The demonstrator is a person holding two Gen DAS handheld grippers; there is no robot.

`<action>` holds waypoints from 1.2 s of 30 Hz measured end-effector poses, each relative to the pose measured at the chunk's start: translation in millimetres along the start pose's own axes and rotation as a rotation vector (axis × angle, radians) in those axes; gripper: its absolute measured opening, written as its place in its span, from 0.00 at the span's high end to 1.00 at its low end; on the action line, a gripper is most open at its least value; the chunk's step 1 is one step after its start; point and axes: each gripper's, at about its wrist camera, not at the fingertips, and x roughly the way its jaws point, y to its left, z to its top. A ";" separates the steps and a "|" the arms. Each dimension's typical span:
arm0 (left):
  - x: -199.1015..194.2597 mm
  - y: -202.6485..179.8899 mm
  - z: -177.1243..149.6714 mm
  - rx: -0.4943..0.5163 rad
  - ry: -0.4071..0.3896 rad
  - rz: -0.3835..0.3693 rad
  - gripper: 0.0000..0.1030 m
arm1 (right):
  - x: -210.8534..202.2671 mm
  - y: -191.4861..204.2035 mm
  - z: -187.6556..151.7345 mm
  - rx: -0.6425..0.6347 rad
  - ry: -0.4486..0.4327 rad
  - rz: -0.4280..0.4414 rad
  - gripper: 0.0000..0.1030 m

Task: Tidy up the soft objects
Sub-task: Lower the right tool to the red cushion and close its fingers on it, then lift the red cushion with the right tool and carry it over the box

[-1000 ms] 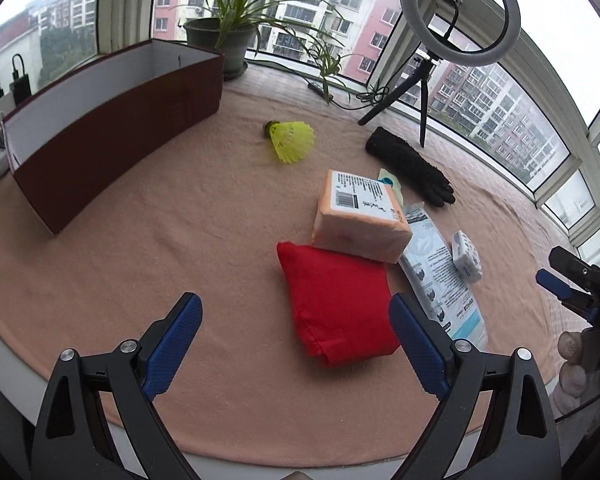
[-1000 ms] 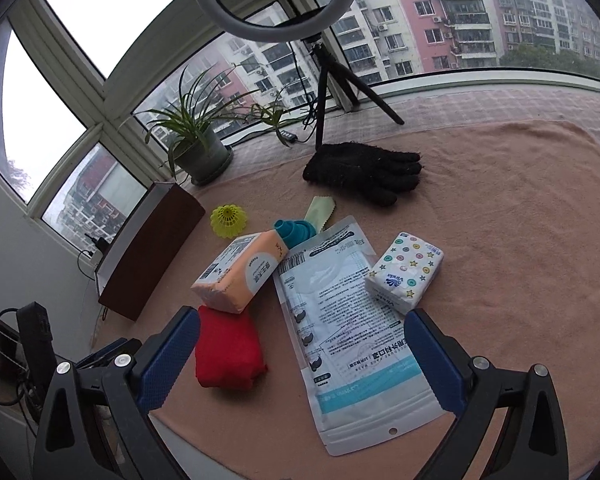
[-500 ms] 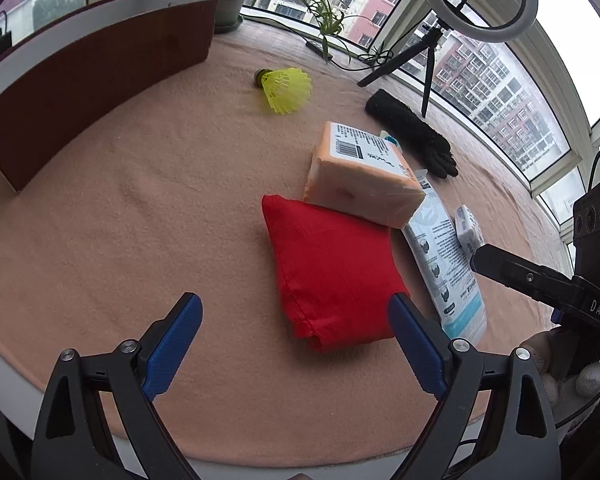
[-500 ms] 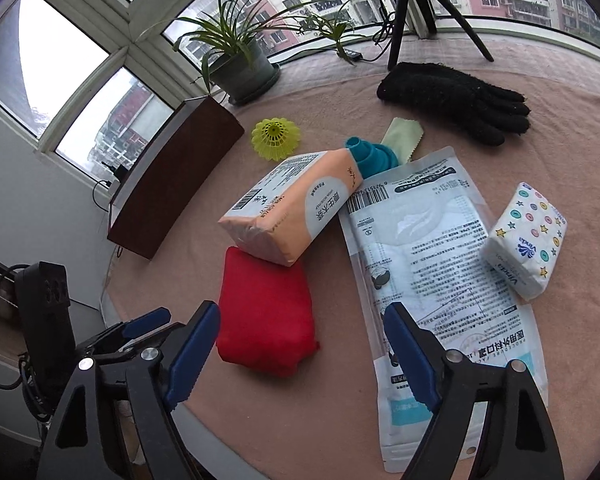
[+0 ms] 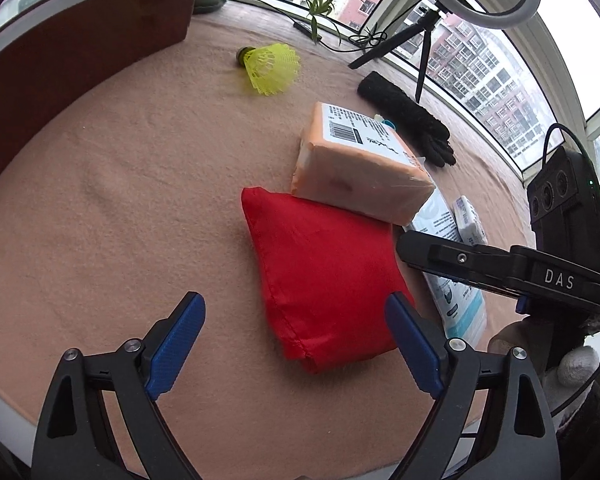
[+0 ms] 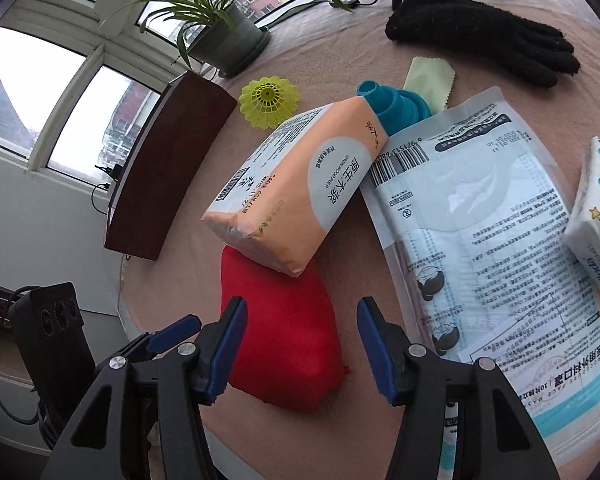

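A red cloth pouch [image 5: 324,272] [image 6: 284,336] lies on the tan table cover, its far end under an orange tissue pack [image 5: 360,168] [image 6: 300,192]. My left gripper [image 5: 294,312] is wide open, with the pouch's near end between its blue pads [image 5: 176,344]; neither pad presses on it. My right gripper [image 6: 300,312] comes in from the pouch's other side, its jaws closing with the pouch between them. No pad visibly presses the cloth. One right finger [image 5: 460,260] reaches over the pouch's right edge in the left wrist view.
A mask pack [image 6: 480,240], a starred tissue packet [image 6: 596,220], a teal item [image 6: 392,104], a green cloth [image 6: 430,76], a black glove [image 5: 408,120] and a yellow shuttlecock [image 5: 272,66] lie around. A brown box [image 5: 80,60] stands far left. The table's edge runs just below the grippers.
Both grippers have come down toward the red pouch. The right one has swung over from the mask pack to the pouch, and its jaws have narrowed.
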 end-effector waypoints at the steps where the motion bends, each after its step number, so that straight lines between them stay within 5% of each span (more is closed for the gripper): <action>1: 1.4 0.9 0.4 -0.004 0.004 -0.011 0.12 | 2.4 0.4 1.0 0.002 0.004 0.002 0.48; 12: 13.7 -0.6 3.2 0.013 0.031 -0.070 0.19 | 20.9 8.4 4.9 -0.015 0.056 0.003 0.50; 18: 17.5 0.2 4.9 0.011 0.043 -0.090 0.34 | 27.1 7.6 6.3 -0.015 0.080 0.006 0.54; 36: -3.7 -14.2 -22.3 -0.009 0.039 -0.098 0.39 | 14.6 18.3 -19.4 0.000 0.095 0.027 0.57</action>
